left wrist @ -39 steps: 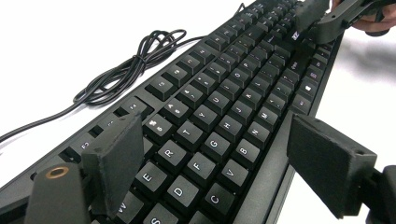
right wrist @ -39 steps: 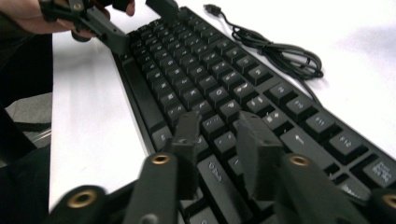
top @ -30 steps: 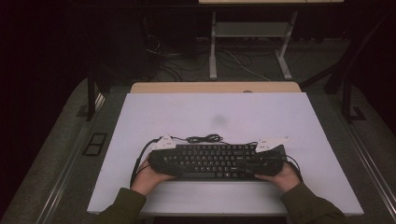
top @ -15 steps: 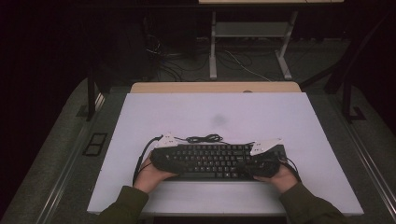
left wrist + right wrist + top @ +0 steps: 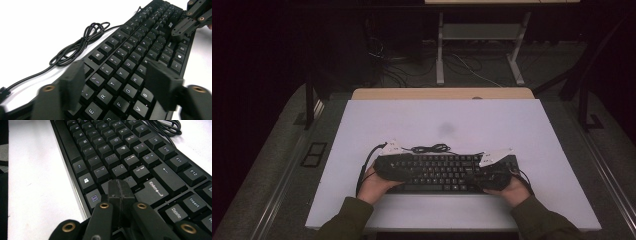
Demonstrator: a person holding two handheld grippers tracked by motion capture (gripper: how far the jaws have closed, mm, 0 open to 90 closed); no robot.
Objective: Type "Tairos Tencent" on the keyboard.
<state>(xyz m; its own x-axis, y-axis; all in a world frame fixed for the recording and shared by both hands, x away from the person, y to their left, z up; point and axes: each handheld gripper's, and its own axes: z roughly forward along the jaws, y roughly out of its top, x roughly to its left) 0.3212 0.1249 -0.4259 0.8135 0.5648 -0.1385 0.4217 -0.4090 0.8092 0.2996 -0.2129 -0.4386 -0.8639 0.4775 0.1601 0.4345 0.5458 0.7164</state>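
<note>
Directly under both tools: keyboard [image 5: 439,172], flat on table [image 5: 452,125].

A white table [image 5: 362,125] stands before a metal frame [image 5: 439,55] and floor cables [image 5: 387,55].

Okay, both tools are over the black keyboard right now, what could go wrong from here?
1. The right tool has its jaws shut, tips right above the keys near Enter; pushing down could press a wrong key.
2. The left tool has just been closing, jaws still apart over the keyboard; they might catch or pry a keycap.
3. The bundled cable lies loose behind the keyboard and could snag if the keyboard shifts.
</note>
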